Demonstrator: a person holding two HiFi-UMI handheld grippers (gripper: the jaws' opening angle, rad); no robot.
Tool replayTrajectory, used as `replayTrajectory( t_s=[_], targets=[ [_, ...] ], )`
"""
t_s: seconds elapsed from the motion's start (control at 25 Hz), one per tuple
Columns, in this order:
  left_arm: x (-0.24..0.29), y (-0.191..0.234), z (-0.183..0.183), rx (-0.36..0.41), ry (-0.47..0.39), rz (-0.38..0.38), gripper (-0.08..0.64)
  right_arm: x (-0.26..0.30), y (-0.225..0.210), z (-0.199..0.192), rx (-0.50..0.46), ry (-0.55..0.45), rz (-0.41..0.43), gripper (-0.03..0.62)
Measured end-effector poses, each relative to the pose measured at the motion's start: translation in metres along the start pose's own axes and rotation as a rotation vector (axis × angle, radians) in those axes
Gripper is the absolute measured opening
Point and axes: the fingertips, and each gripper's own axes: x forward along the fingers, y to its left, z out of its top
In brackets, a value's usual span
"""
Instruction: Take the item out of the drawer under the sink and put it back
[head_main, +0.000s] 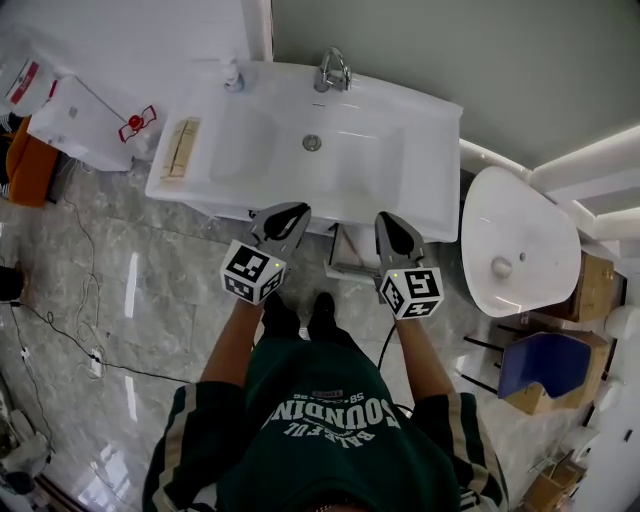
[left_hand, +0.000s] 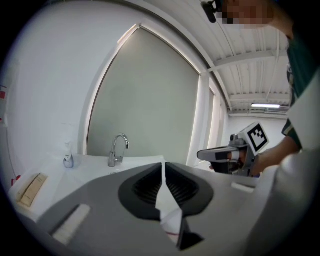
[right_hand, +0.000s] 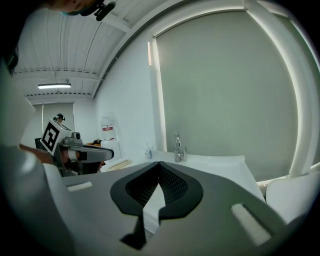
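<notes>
Left gripper (head_main: 288, 212) and right gripper (head_main: 392, 222) held side by side just before the sink (head_main: 395, 135) front edge. Both sets of fingers (left_hand: 142, 189) closed, empty.

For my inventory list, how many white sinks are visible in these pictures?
2. One sink, with a faucet, is mounted at the wall. The second sink, without one, sits apart to its right. Others may be hidden outside the view.

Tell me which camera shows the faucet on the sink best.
The left gripper view: the faucet stands side-on, its curved spout in clear profile. The head view foreshortens the faucet from above; the right gripper view shows the faucet side-on too, but smaller.
</notes>
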Motion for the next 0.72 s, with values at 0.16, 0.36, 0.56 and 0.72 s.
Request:
replayTrajectory(
  t_s=[0.16, 0.36, 0.56, 0.72],
  targets=[
    [0.007, -0.003, -0.008, -0.011, 0.01, -0.022, 0.071, -0.009, -0.006, -0.004, 0.008, -0.007, -0.024, 0.002],
    [0.012, -0.014, -0.015, -0.022, 0.018, -0.028, 0.071, -0.02, -0.013, -0.02, 0.001, 0.017, -0.014, 0.002],
    [0.015, -0.022, -0.025, -0.026, 0.035, -0.022, 0.071, -0.025, -0.018, -0.037, -0.013, 0.045, 0.0, 0.002],
    [0.018, -0.03, -0.045, -0.046, 0.069, -0.014, 0.071, -0.028, -0.022, -0.061, -0.012, 0.087, 0.029, 0.003]
  ],
)
